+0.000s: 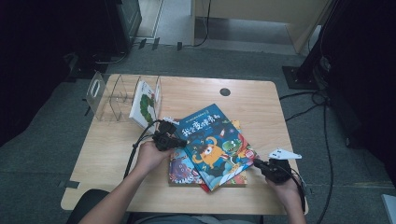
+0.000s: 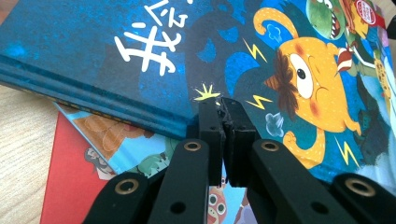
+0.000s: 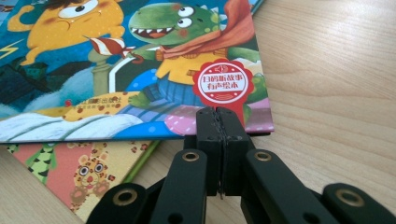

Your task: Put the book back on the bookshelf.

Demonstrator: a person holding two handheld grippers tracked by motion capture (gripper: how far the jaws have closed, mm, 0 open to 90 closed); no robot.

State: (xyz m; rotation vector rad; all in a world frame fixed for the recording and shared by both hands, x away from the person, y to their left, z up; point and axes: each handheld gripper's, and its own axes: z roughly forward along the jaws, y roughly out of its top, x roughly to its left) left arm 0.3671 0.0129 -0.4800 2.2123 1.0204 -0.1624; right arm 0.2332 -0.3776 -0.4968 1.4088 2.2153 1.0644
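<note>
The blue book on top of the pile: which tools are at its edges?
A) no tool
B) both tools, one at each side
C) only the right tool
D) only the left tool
B: the left tool meets the blue book at its spine side, and the right tool is at the opposite edge.

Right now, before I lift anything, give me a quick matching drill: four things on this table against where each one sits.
1. blue book
2. left gripper
3. right gripper
4. clear rack

a. far left corner of the table
b. top of the stack
c. at the blue book's left edge
d. at the blue book's right corner

Pairs: 1-b, 2-c, 3-d, 4-a
</note>
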